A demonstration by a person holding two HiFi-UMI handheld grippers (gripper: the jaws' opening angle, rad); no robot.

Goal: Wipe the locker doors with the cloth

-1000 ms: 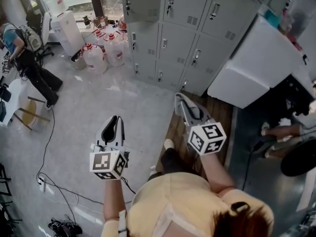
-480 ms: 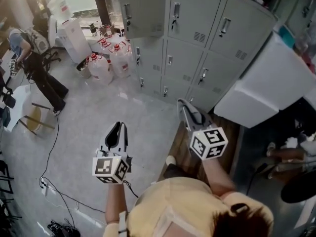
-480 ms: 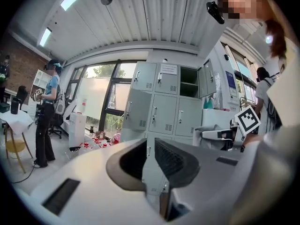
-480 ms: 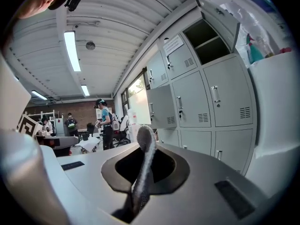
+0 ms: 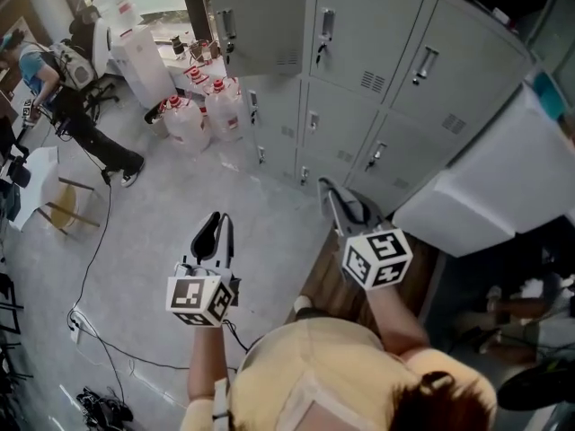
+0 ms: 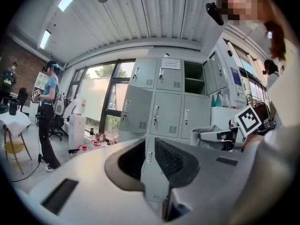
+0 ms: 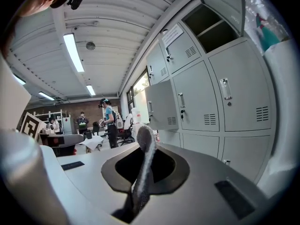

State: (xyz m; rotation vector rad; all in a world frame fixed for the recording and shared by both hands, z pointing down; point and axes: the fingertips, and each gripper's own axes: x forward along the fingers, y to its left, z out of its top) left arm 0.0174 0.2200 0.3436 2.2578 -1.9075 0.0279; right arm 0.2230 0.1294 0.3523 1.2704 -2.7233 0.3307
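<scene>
Ahead, the bank of grey metal lockers (image 5: pixel 377 79) stands near both grippers, untouched. The left gripper (image 5: pixel 216 221) is clenched on nothing. The right gripper (image 5: pixel 332 194) pinches a thin grey cloth (image 7: pixel 144 158), held clear of the doors.

Matt grey painted-metal locker doors (image 5: pixel 359 43)

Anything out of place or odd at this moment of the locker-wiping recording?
One grey locker door at the bank's left end hangs open while the doors beside it are shut. Odder for a wiping job: the left gripper and right gripper both have their jaws closed on nothing, with no cloth between them.
</scene>
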